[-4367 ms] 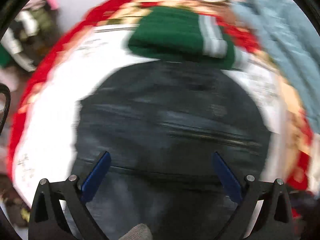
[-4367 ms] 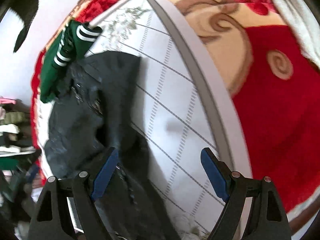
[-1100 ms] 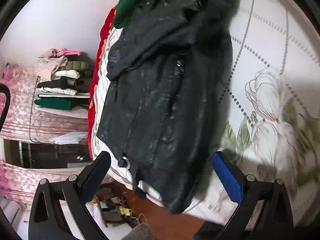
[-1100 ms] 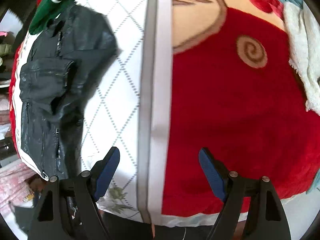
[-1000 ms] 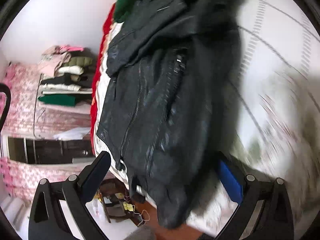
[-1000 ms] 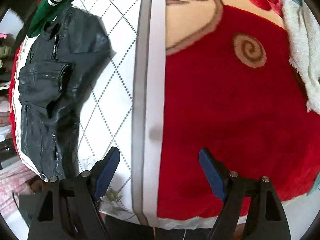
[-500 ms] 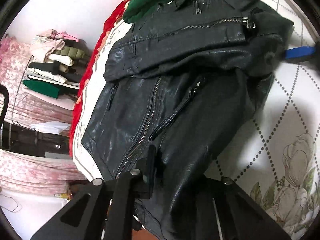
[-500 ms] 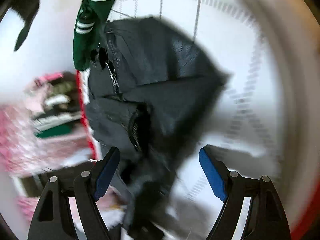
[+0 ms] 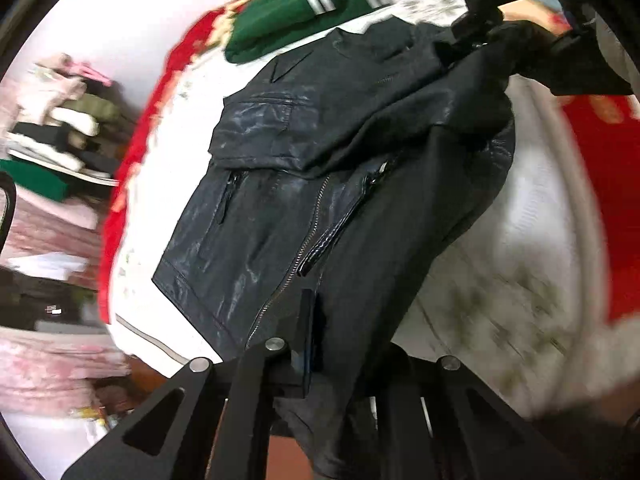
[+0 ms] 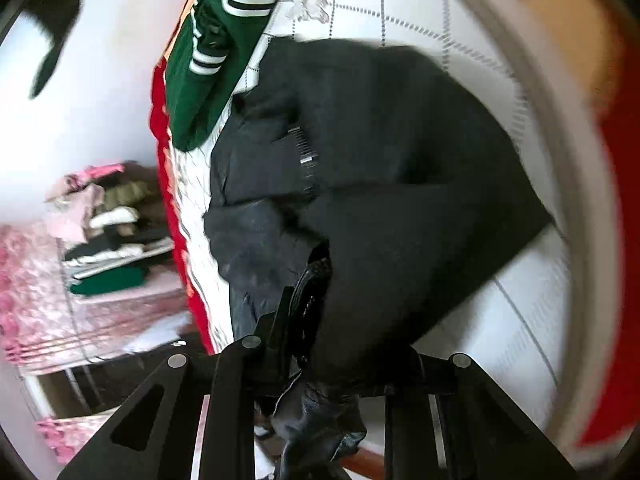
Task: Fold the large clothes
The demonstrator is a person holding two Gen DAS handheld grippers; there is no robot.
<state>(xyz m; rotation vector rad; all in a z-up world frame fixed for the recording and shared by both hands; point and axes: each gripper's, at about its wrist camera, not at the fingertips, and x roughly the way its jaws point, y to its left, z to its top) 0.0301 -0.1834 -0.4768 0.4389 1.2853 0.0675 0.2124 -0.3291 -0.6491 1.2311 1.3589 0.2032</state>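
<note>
both pairs of fingers are clenched on the black leather jacket. the left gripper pinches the jacket's lower edge, with the front zipper running up and away just left of the fingers, and a flap pocket further ahead to the left. the right gripper grips a bunched fold of the same jacket, its dark lining ballooning up ahead of and to the right of the fingers. in the left wrist view that gripper shows far ahead, at the jacket's upper corner. the jacket is partly lifted off the bed, draped over the white quilted sheet, whose flower print shows right of the left fingers. beyond the jacket, well ahead of the fingers, lies a folded green garment with white stripes on the red blanket. far left of both pairs of fingers, a shelf of stacked clothes stands by the wall
</note>
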